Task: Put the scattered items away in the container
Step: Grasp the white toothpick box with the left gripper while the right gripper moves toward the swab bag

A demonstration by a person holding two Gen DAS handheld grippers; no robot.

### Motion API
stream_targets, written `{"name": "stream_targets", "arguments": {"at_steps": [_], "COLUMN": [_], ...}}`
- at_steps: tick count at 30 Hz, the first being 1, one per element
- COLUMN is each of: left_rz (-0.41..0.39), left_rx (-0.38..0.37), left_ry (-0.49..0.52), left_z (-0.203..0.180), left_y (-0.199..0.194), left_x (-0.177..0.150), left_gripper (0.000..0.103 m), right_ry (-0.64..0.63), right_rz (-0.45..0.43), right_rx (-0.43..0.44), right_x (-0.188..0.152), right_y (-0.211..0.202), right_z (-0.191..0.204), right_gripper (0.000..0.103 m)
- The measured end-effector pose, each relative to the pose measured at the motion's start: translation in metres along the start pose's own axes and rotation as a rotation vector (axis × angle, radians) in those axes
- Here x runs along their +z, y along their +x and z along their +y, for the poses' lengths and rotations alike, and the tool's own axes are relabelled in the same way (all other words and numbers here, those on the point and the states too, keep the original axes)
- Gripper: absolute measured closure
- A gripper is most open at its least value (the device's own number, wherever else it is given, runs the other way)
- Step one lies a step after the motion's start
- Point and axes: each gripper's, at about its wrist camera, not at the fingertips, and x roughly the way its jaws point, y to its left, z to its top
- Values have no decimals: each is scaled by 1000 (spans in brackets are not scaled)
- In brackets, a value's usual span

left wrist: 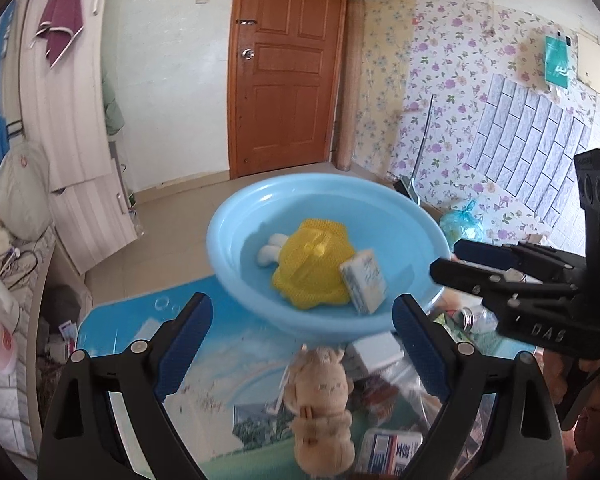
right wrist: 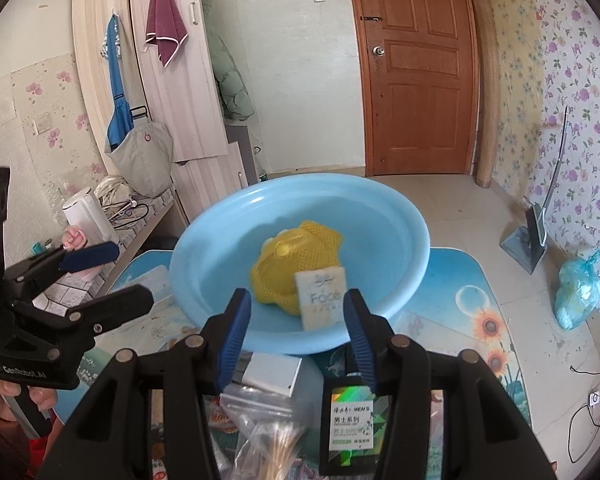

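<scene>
Reference landmark: the light blue basin, which stands at the far middle of the worktop, a surface covered with a printed scenic sheet.

Left of the basin, the left claw is held in a hand; its jaws are spread and nothing lies between them. In its own camera the left claw frames a beige plush toy lying on the worktop just in front of the basin, not touched by either finger.

Inside the basin lies a yellow mesh bag, with a white object partly hidden at its far left side. A pale box marked "Face" leans against the near right side of the bag, tilted, resting on the basin floor.

Directly in front of the basin, the right claw is released, its blue pads well apart and empty. Below it on the worktop: a white box, a clear plastic packet with thin sticks, and a dark box with a holographic label.

Right of the basin, on the floor: a dustpan and a knotted blue bag.
</scene>
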Motion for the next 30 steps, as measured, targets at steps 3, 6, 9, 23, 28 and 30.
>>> {"name": "stream_targets", "arguments": {"at_steps": [3,6,9,23,28,30], "left_rz": [13,24,29,93,105,104], "left_rx": [1,10,14,-6,-2,-1], "left_ry": [-25,-38,-40,-21,1,3], "left_z": [4,6,6,-10,-18,-18], "left_y": [-5,-11,-18,-30,-32,-33], "left_x": [-11,-22,-33,-72,-81,-82], "left_gripper": [11,11,8,4,0,0], "right_ry": [4,8,14,20,35,37], "right_rz": [6,15,29,138,141,143], "right_rx": [-1,-5,-7,-25,-17,-19], "right_x": [-6,-12,-23,-83,-86,-86], "right_y": [-5,-11,-17,-30,-33,-32], "right_z": [0,1,0,0,-1,-1], "right_gripper": [55,55,55,55,55,55]}}
